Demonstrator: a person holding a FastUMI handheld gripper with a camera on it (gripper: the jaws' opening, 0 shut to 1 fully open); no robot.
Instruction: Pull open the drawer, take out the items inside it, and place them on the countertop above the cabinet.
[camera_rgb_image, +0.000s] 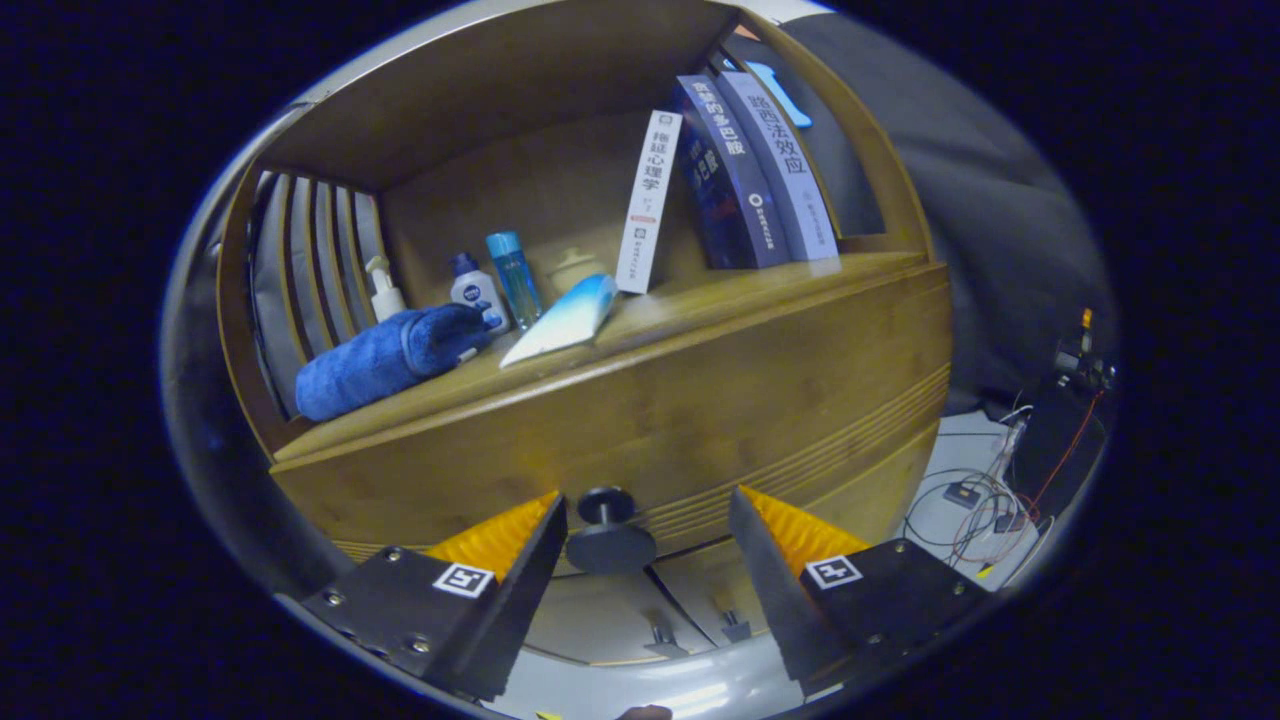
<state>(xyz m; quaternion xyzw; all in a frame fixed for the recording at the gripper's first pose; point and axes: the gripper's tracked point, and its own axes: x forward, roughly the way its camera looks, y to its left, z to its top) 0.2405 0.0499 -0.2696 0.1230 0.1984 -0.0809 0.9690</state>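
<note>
**Gripper spread wide around the drawer knob**

The drawer (640, 420) is a broad wooden front under the countertop (700, 300) of a wooden cabinet, warm brown with a visible grain and a band of fine grooves running along its lower edge. It sits flush with the cabinet, not pulled out. A round dark knob (608, 535) on a short stem stands out from the front near its lower edge.

On the countertop, from the left end: a rolled blue towel (385, 355) lying along the front edge, a pale pump bottle (385, 290) by the slatted side, a white bottle with a dark cap (478, 290), a clear blue bottle (515, 275), and a white-and-blue tube (565, 320) lying tilted towards the front edge. Further right a white book (648, 205) leans, then two darker books (755, 175) lean against the right side.

The gripper (645, 545) is released, its fingers wide apart; the knob lies between them, nearer the left finger, touching neither.
</note>
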